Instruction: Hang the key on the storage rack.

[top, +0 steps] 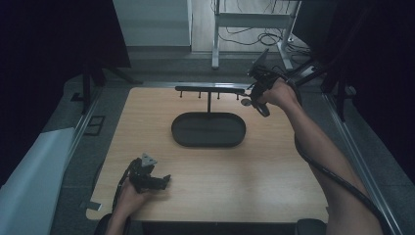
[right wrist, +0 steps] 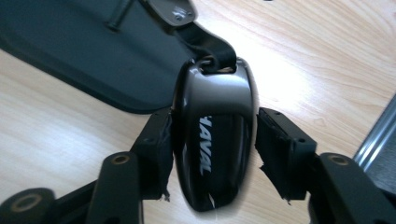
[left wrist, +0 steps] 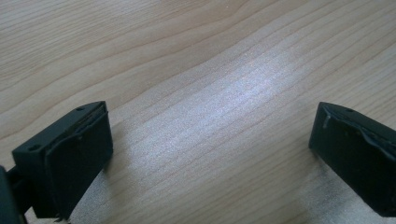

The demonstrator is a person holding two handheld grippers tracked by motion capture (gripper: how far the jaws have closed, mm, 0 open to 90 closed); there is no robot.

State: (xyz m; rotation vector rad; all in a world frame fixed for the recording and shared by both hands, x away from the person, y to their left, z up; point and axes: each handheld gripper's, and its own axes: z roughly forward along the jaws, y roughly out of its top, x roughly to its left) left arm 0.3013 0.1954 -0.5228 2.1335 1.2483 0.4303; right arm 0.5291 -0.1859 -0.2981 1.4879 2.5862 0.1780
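Key fob (right wrist: 215, 140): glossy black, rounded and oblong, widest near its middle, with white letters "HAVAL" running along its face; light glints off its upper shoulders.
Fob top: a slot at the narrow end takes a black strap (right wrist: 205, 43), which runs up to a grey metal tag (right wrist: 173, 10) with a small screw.
Fob place: between the jaws of the right gripper (right wrist: 212, 154), above the table (top: 274, 161) near its far right corner, just beside the right end of the rack (top: 209, 90).
Right gripper: jaws narrow, set to either side of the fob. The left pad lies against the fob's side; a thin gap shows at the right pad, so it does not press there. In the high view the gripper (top: 255, 95) sits at the end of the outstretched right arm.
Left gripper (left wrist: 210, 154): jaws wide apart, nothing between them, bare wood grain below. In the high view it (top: 164, 181) rests near the table's near left edge.
Tray (top: 182, 133): dark oval dish in the middle of the table, at the foot of the rack's post; its edge shows behind the fob in the right gripper view.
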